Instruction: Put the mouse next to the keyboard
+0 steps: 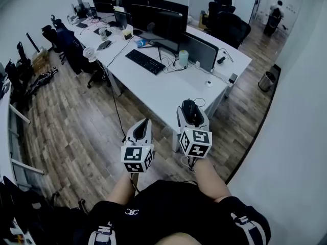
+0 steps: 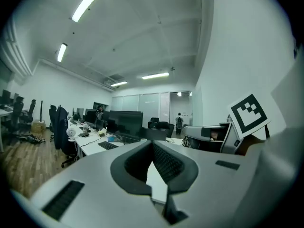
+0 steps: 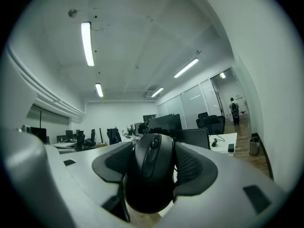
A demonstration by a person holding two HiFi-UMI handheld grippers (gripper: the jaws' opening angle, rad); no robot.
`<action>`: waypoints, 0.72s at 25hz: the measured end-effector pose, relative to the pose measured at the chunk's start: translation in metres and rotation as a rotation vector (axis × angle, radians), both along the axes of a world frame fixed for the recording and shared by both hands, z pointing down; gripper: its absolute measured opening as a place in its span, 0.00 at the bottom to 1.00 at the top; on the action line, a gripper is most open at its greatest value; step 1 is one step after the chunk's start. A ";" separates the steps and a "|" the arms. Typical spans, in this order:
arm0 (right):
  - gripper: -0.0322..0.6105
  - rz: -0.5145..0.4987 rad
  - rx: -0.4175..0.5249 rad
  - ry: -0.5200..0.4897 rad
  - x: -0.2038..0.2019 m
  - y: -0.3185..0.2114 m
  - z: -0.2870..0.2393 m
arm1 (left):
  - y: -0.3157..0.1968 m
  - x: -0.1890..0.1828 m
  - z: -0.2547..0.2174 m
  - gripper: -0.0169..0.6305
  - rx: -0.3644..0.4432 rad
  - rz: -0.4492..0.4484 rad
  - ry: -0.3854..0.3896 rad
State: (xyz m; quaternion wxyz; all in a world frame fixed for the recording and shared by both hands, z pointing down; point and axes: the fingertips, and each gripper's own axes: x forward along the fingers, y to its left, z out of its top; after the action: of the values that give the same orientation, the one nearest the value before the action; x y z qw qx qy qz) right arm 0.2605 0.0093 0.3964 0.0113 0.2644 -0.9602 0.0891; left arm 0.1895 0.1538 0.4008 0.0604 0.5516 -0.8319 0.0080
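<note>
Right gripper point(image 1: 190, 107) is up in the air at the near end of the white bench point(image 1: 153, 93). My fingers point(image 3: 191, 167) there pinch the black mouse point(image 1: 190, 111) from both sides. In the right gripper view the mouse sits upright between the two dark pads with its scroll wheel facing the camera, and the pads press on its flanks. The mouse is off the bench and well apart from the black keyboard point(image 1: 145, 62). The keyboard lies farther up the bench in front of the row of dark monitors point(image 1: 163, 18).

Left gripper point(image 1: 146, 122) hangs just beside the right one, lower in the head view, over the wood floor point(image 1: 76, 131). Its fingers are pressed together at the tips with nothing between them. The left gripper view shows only a sliver of bench past the pads.

Marker cubes point(image 1: 195, 143) sit on both grippers, facing the head camera. My forearms show below them.
</note>
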 end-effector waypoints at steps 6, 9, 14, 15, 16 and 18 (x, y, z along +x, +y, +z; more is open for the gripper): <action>0.51 0.003 0.001 -0.016 -0.013 0.024 -0.002 | 0.027 -0.015 0.003 0.05 0.008 -0.003 -0.004; 0.51 0.004 0.003 -0.018 -0.020 0.039 0.002 | 0.040 -0.025 0.011 0.05 0.000 -0.008 -0.002; 0.51 0.010 0.003 -0.015 -0.033 0.046 0.004 | 0.047 -0.037 0.017 0.05 -0.009 -0.002 0.006; 0.51 0.012 0.002 -0.018 -0.035 0.045 0.006 | 0.046 -0.040 0.019 0.05 -0.011 -0.001 0.006; 0.51 0.014 0.001 -0.022 -0.037 0.042 0.007 | 0.044 -0.043 0.022 0.05 -0.012 -0.001 0.007; 0.51 0.019 -0.001 -0.029 -0.043 0.033 0.009 | 0.035 -0.050 0.024 0.05 -0.015 -0.001 0.005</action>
State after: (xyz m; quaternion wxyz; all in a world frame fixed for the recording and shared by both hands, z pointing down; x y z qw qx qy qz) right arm 0.2174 0.0418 0.4052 -0.0032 0.2724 -0.9577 0.0933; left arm 0.1394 0.1892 0.4252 0.0665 0.5507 -0.8319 0.0129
